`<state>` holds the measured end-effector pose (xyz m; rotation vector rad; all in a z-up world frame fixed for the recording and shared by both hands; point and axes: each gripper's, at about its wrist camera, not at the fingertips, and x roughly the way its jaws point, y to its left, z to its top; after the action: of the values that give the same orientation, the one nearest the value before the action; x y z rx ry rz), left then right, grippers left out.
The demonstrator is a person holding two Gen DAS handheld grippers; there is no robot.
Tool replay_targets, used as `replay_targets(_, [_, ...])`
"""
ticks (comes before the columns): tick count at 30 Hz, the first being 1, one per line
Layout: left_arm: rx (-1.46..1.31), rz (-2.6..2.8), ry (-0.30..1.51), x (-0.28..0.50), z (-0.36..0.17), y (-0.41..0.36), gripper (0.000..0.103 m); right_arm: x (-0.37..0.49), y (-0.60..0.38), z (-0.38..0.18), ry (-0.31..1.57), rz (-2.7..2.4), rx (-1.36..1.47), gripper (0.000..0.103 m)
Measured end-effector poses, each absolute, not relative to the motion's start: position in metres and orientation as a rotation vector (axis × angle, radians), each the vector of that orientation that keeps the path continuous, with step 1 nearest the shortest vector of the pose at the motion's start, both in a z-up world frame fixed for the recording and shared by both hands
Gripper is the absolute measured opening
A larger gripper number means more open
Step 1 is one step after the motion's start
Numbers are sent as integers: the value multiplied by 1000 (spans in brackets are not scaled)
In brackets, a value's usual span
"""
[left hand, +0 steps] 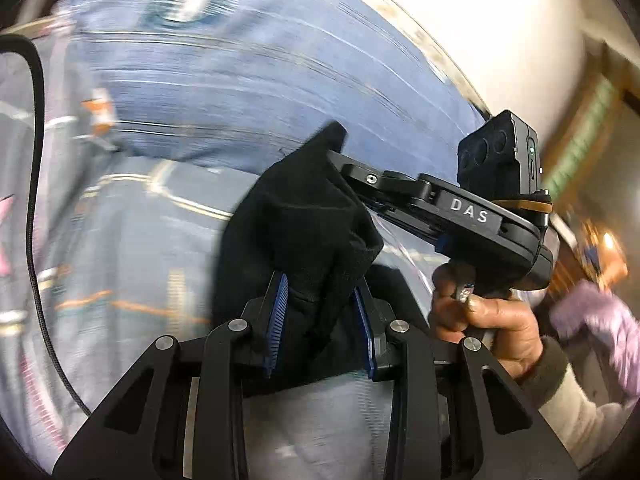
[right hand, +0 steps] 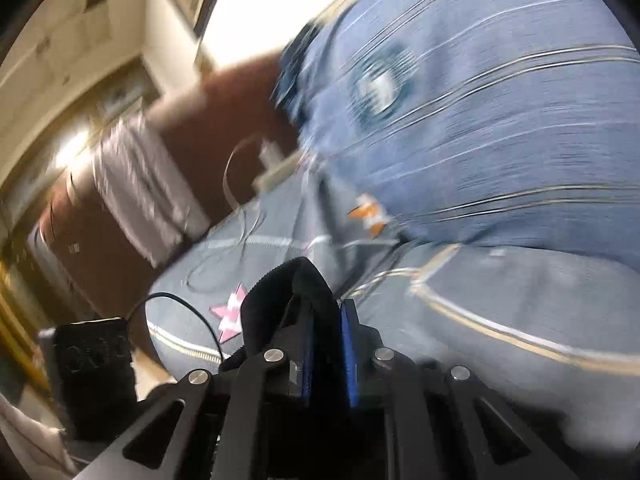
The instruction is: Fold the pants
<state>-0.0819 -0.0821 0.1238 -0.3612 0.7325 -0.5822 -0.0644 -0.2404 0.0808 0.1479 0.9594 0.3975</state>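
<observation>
- Your left gripper (left hand: pixel 320 320) pinches a bunched fold of the black fabric pants (left hand: pixel 308 216).
- Your right gripper (right hand: pixel 326 354) clamps the same pants, lifted above the blue striped bedspread (right hand: pixel 500 128).

Motion blur smears the blue bedspread (left hand: pixel 248 80) and the room behind in both views, while bunched black pants (left hand: pixel 304 220) hide the right gripper (left hand: pixel 340 148) fingertips and much of the left gripper (left hand: pixel 320 320) pads.

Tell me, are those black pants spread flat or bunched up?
Bunched up: the black pants hang crumpled between both grippers' jaws, lifted above the bedspread.
</observation>
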Motion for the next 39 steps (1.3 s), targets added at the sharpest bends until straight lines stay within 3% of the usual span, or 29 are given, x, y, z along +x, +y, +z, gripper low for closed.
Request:
replay_targets(7, [-321,-708,915,-66,83,-151,31,-124,-344,77,973,123,280,9])
replay_targets(12, [-232,-677,904,-77,92,-159,31,-142,-365,82,967,34,322,10])
replay_targets(14, [-226,-673,890,-81,104,-155,31,-147,-362,87,956,42,345,14])
replay_targets(16, [-201,-651,852,-86,114,-145,31,-149,-354,89,958,58,345,38])
replay_targets(18, [-180,-629,839,-90,119,-136,31,-156,-347,89,976,81,336,45])
replay_targets(32, [-210,-445,890,-56,82,-95,31,-149,-306,53,1086,135,294,48])
replay_targets(39, [-212,-444,879,-54,81,-97,48,-143,-300,36,1075,110,328,54])
